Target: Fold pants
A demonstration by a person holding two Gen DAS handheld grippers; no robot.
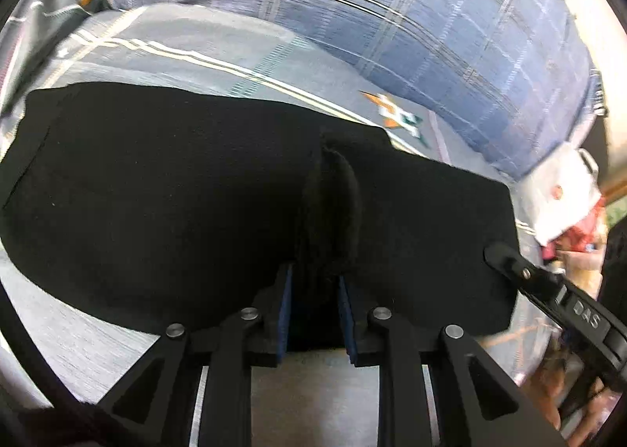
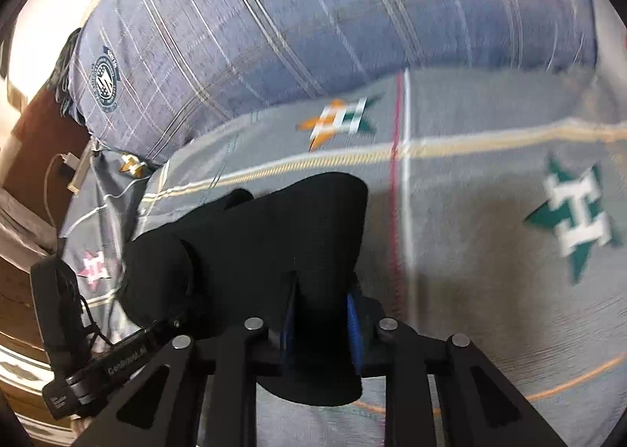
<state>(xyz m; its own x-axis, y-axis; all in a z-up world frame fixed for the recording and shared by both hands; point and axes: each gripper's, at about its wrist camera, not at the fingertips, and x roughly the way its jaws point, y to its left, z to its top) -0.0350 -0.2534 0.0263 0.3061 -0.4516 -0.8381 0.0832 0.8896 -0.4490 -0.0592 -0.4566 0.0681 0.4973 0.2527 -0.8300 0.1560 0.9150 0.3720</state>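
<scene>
The black pants [image 1: 164,192] lie spread across the grey bed sheet [image 1: 219,43]. My left gripper [image 1: 315,290] is shut on a bunched ridge of the pants at their near edge. My right gripper [image 2: 321,306] is shut on another part of the black pants [image 2: 274,235], with the cloth pinched between its blue pads [image 2: 354,323] and draped over the fingers. The right gripper also shows in the left wrist view [image 1: 505,255] at the pants' right edge. The left gripper shows in the right wrist view [image 2: 129,345] at the lower left, its fingertips hidden by cloth.
A large blue plaid pillow [image 1: 392,8] lies along the far side of the bed. The sheet carries star emblems [image 2: 572,212]. A white cap [image 1: 564,196] sits at the right. A charger and white cable [image 2: 74,169] lie at the left bed edge beside a brown wooden frame.
</scene>
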